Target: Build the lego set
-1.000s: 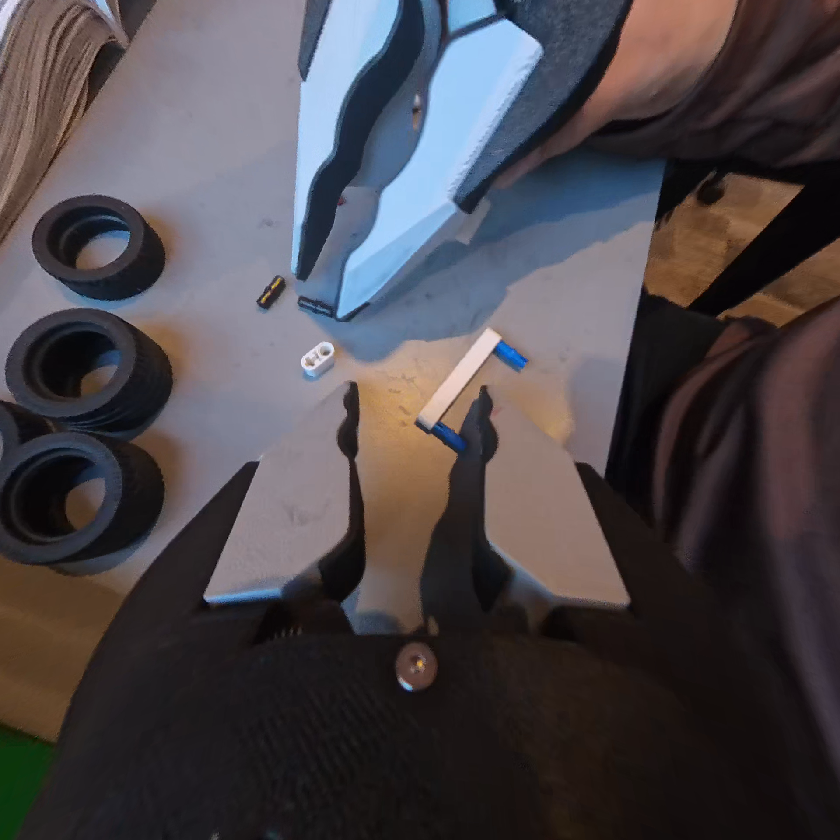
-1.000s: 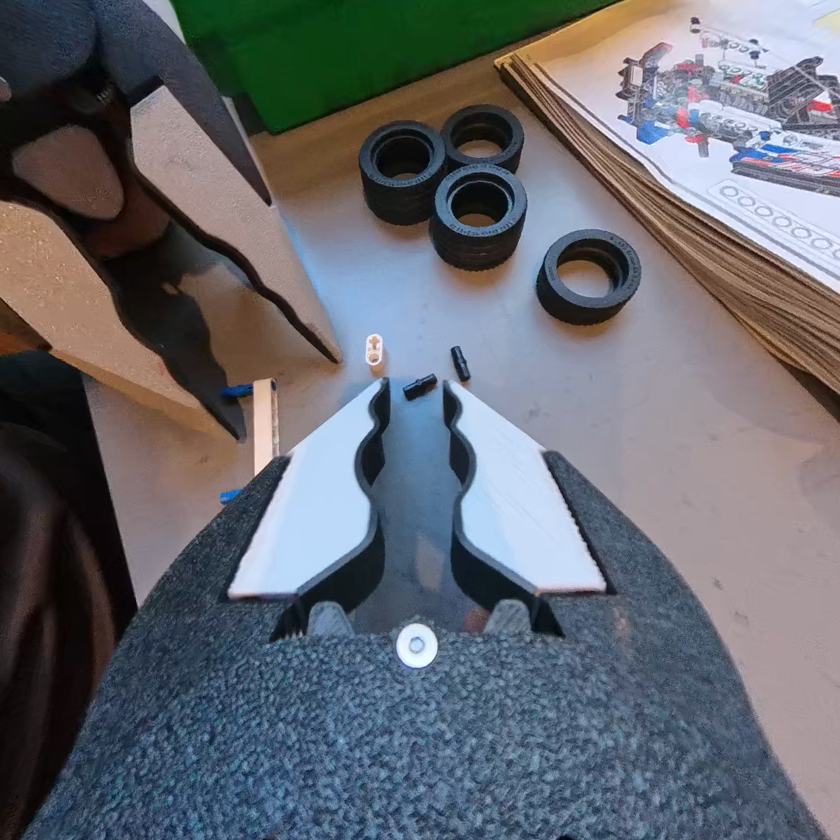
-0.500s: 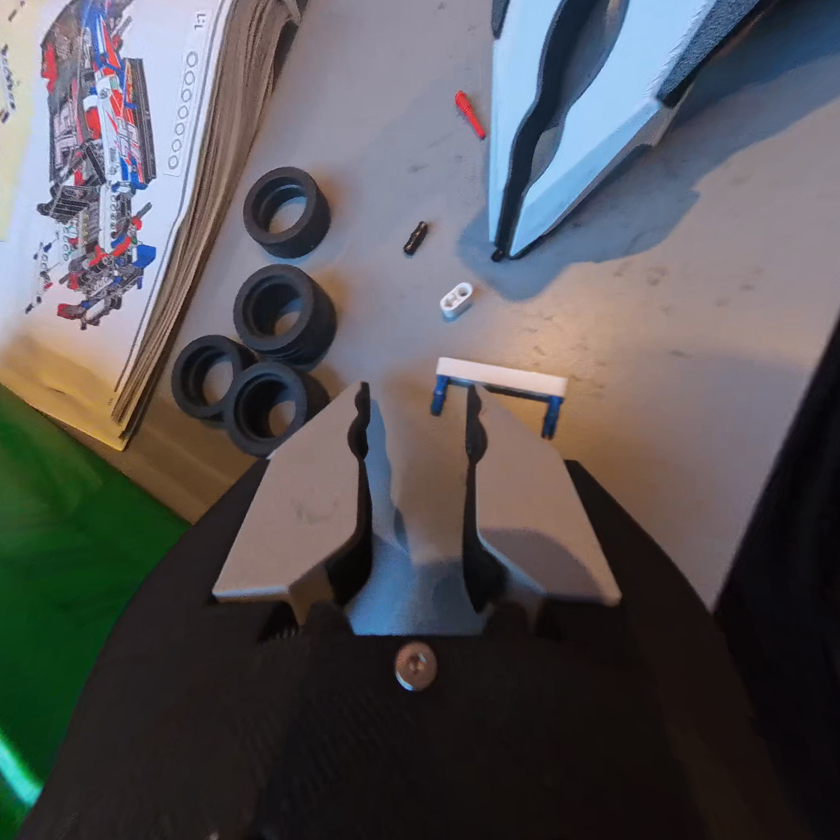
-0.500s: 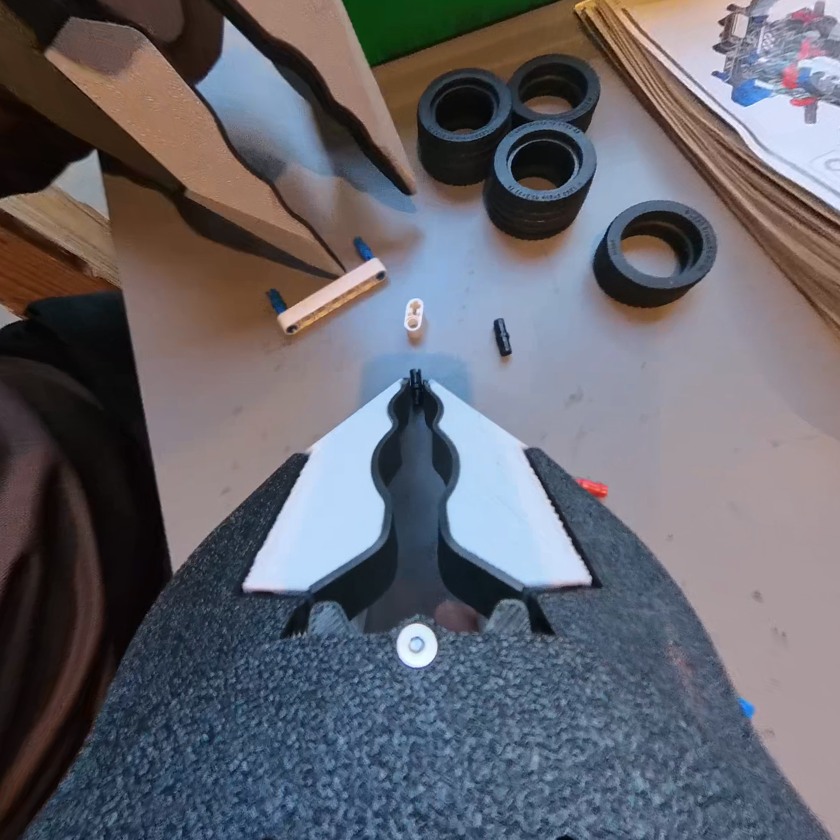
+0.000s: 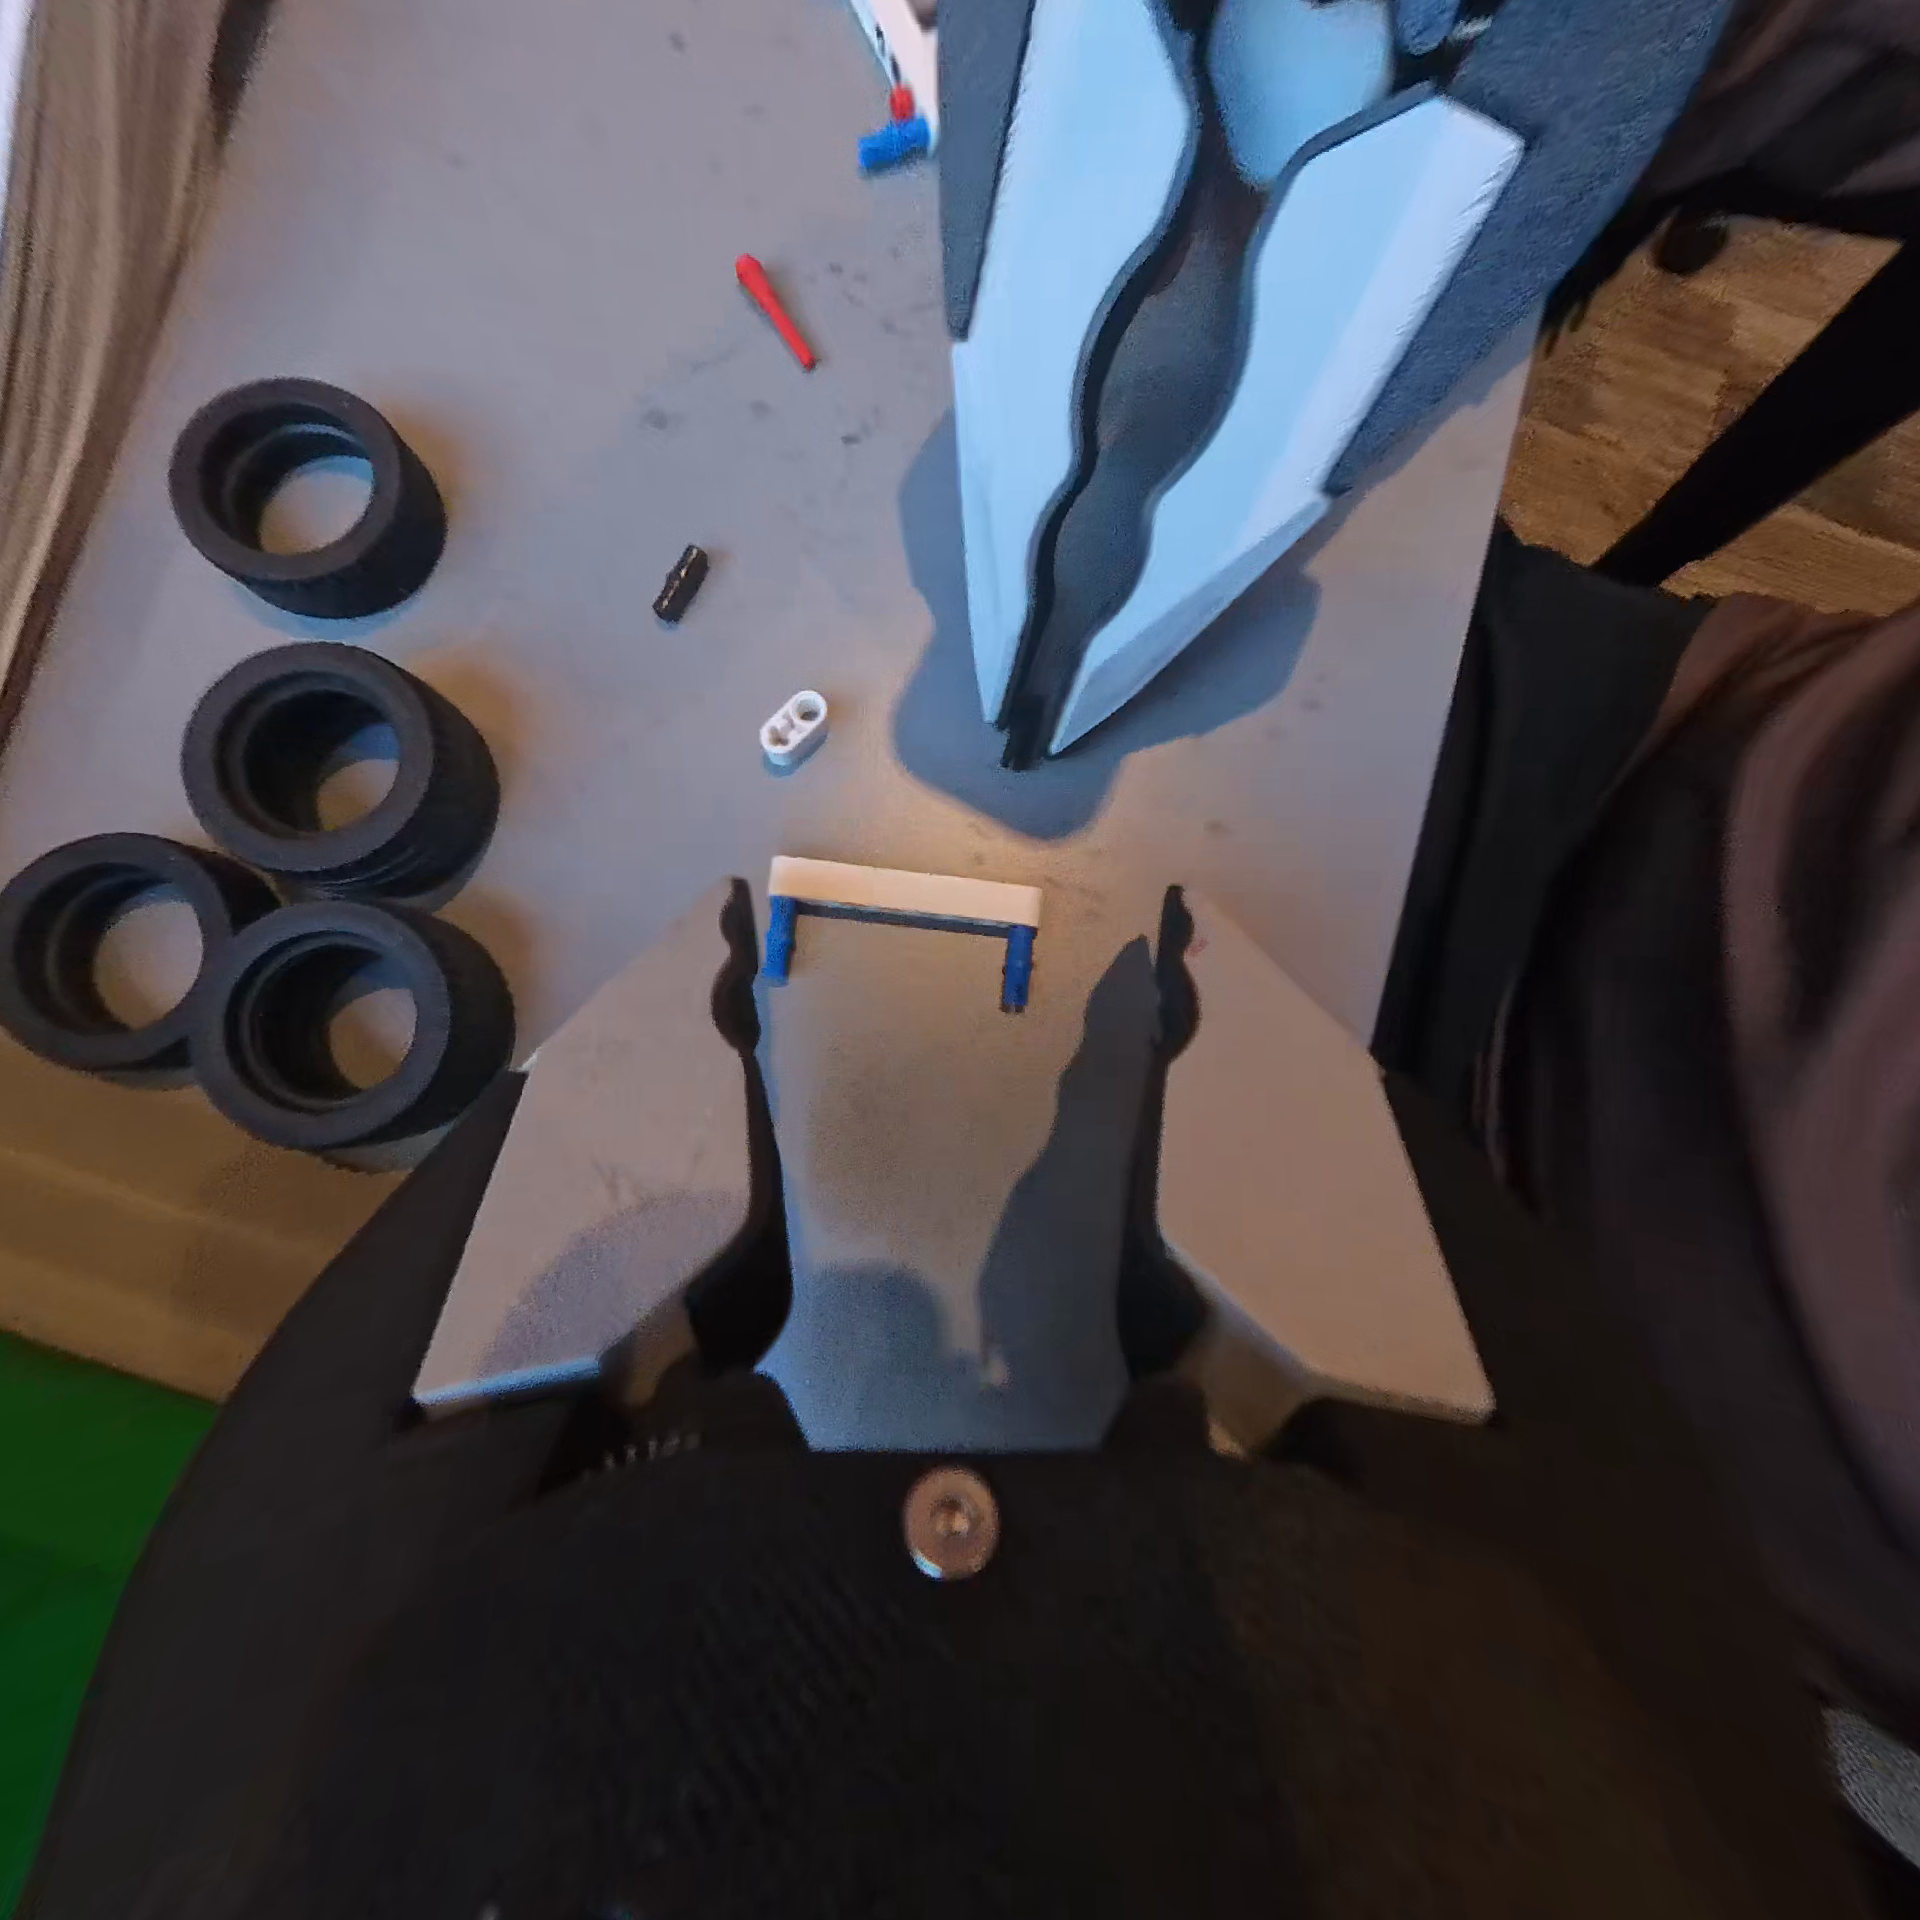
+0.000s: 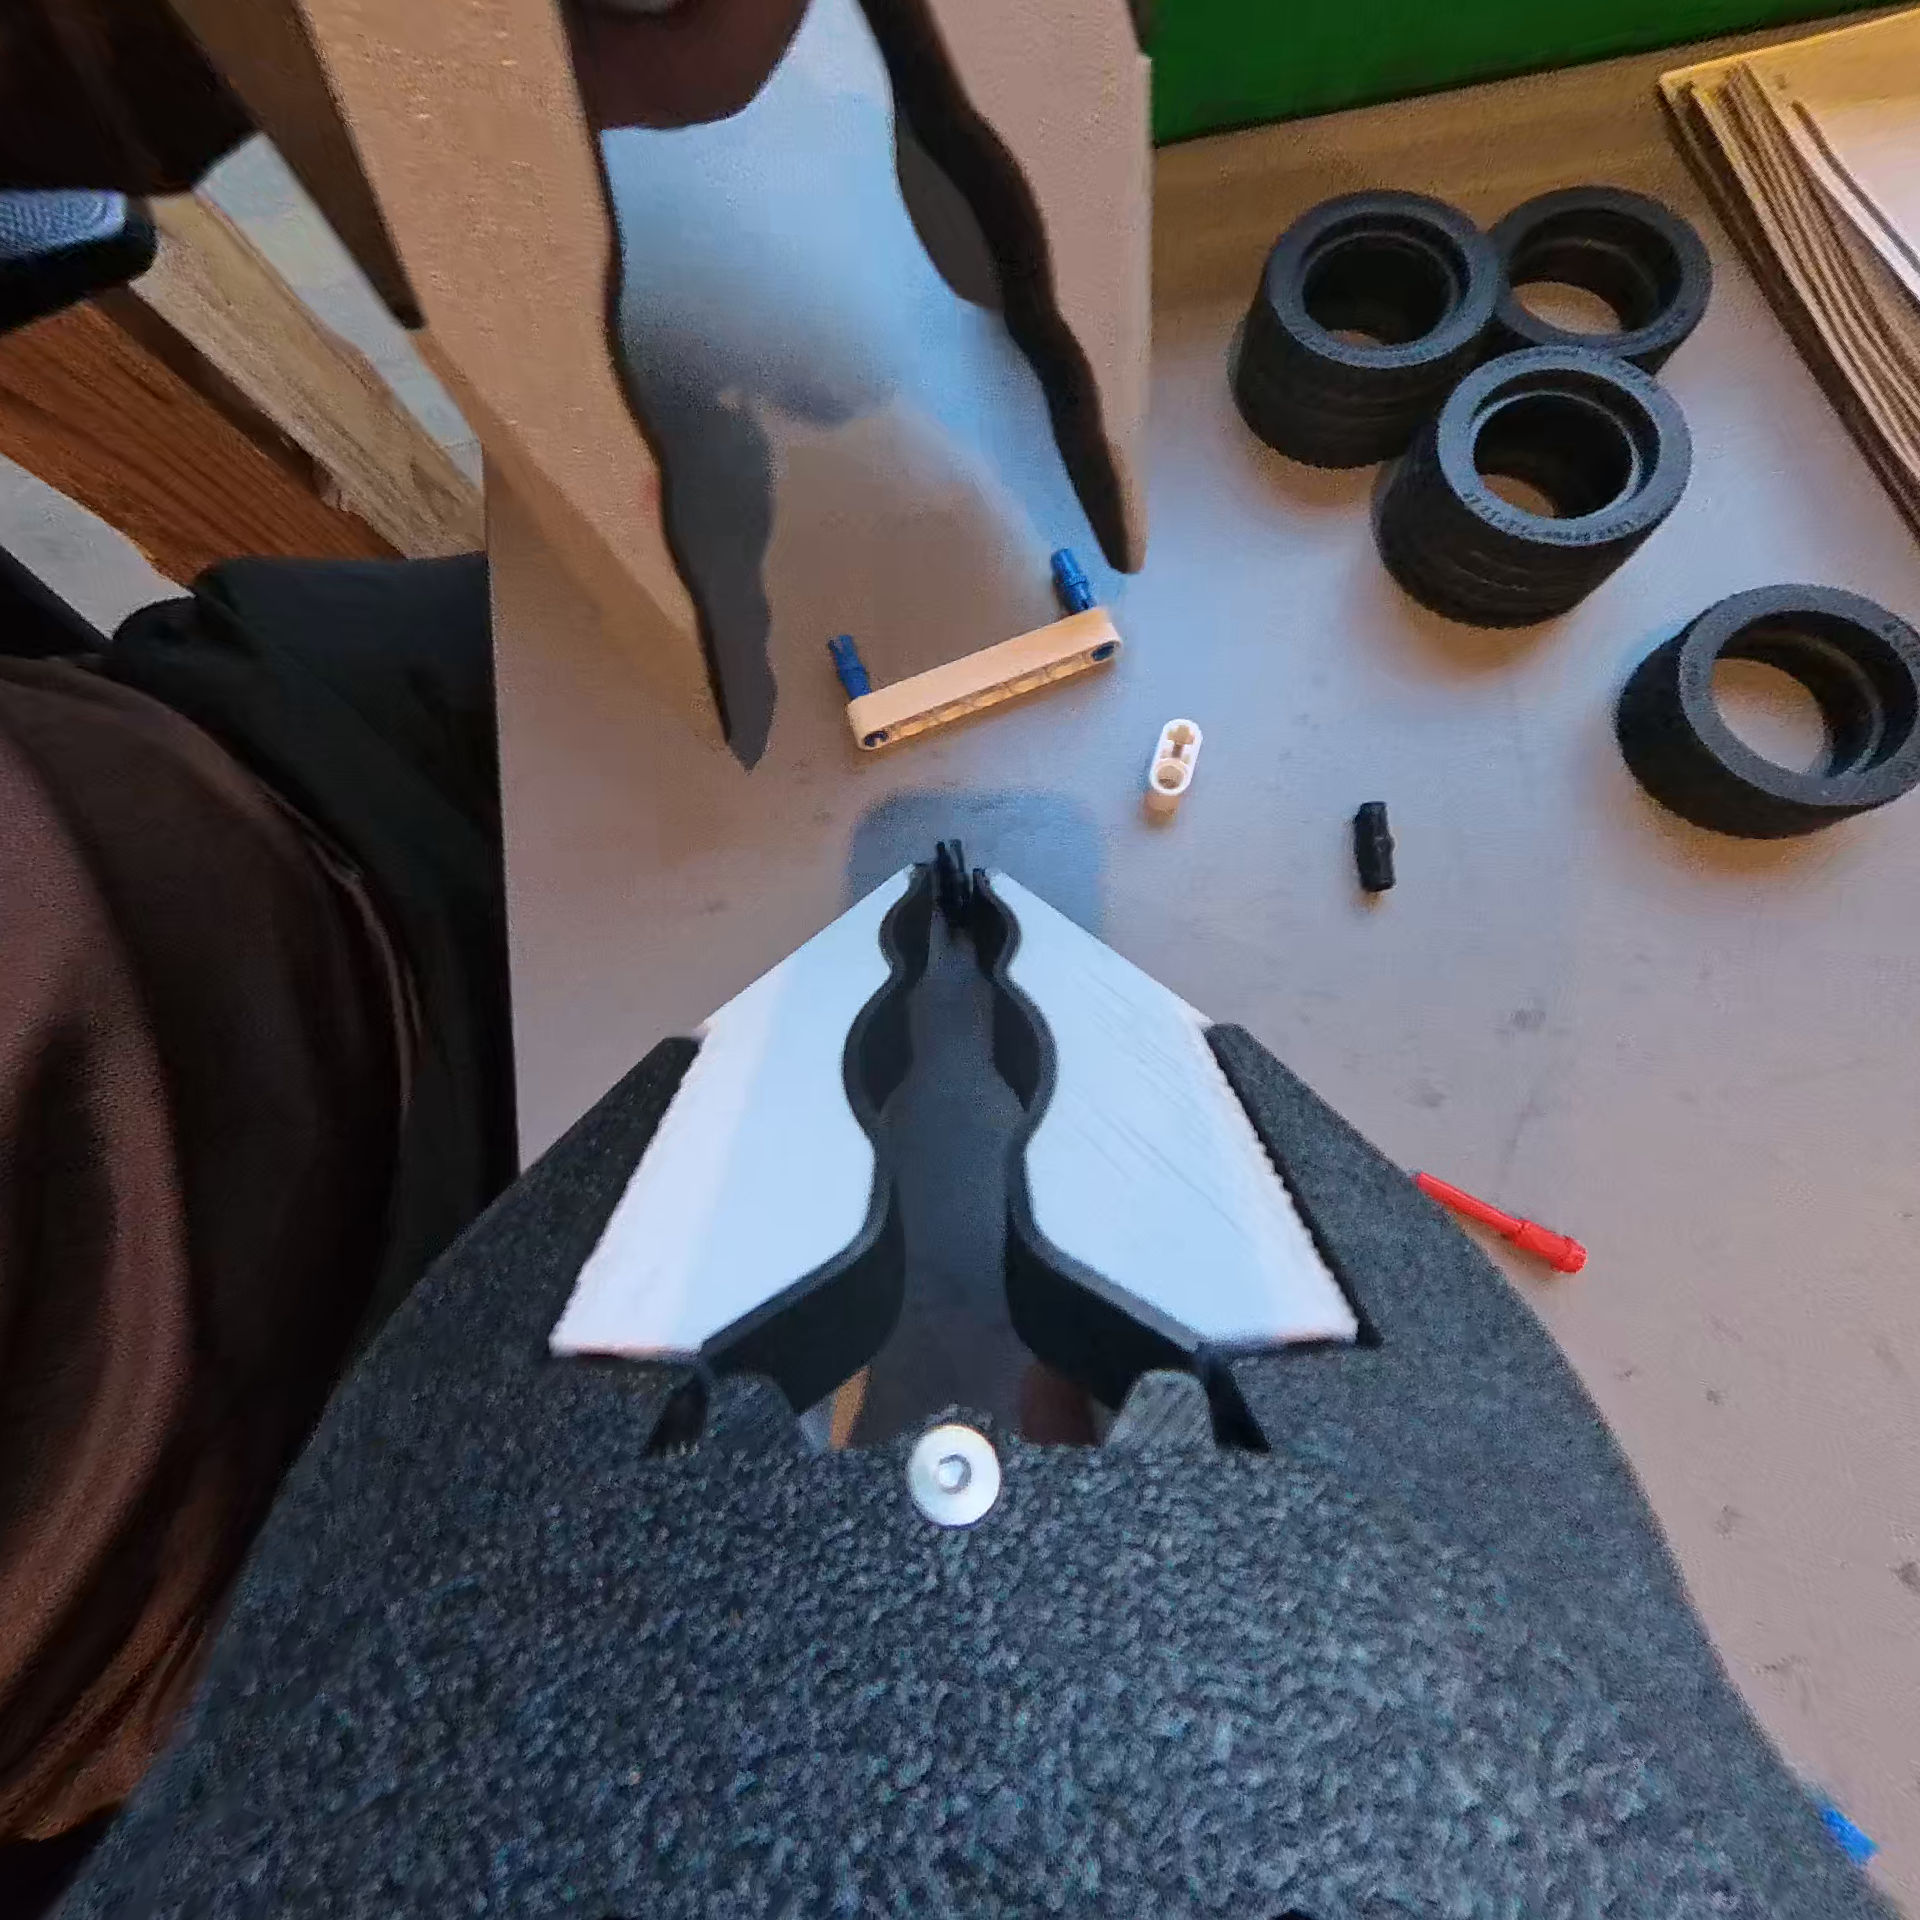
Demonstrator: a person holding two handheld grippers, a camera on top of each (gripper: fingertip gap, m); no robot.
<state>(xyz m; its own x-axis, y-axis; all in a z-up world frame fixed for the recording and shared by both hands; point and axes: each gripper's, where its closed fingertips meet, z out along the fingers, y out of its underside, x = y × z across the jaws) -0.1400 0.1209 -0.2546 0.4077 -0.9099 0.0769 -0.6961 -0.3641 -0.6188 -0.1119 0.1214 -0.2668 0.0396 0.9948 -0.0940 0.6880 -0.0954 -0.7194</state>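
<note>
A white beam [image 5: 906, 890] with two blue pins [image 5: 779, 937] lies on the grey table, just ahead of my left gripper [image 5: 951, 914], which is open wide and straddles it. It also shows in the right wrist view [image 6: 982, 691] between the left gripper's fingers [image 6: 1117, 540]. My right gripper [image 6: 951, 878] is shut on a small black pin [image 6: 948, 871] and hovers a little above the table, close to the beam. In the left wrist view the right gripper [image 5: 1023, 743] points down beside the beam. A small white connector [image 5: 794, 719] [image 6: 1174, 767] and a loose black pin [image 5: 681, 583] [image 6: 1374, 847] lie nearby.
Several black tyres [image 5: 307, 494] [image 6: 1538, 478] stand on one side. A red axle [image 5: 774, 312] [image 6: 1501, 1236] and a blue pin [image 5: 891, 145] lie on the table. A manual [image 6: 1808, 239] is at the far edge. The table edge [image 5: 1444, 831] and a person's dark clothing are near. The gap from one gripper's tips to the other's is roughly 4 cm. Both grippers' tips are roughly 4 cm from the small white connector [image 5: 794, 719]. It turns up in the right wrist view [image 6: 1177, 758] as well.
My left gripper opened wider and centred on the beam. My right gripper closed on a black pin, lifted it off the table and stays shut on it.
</note>
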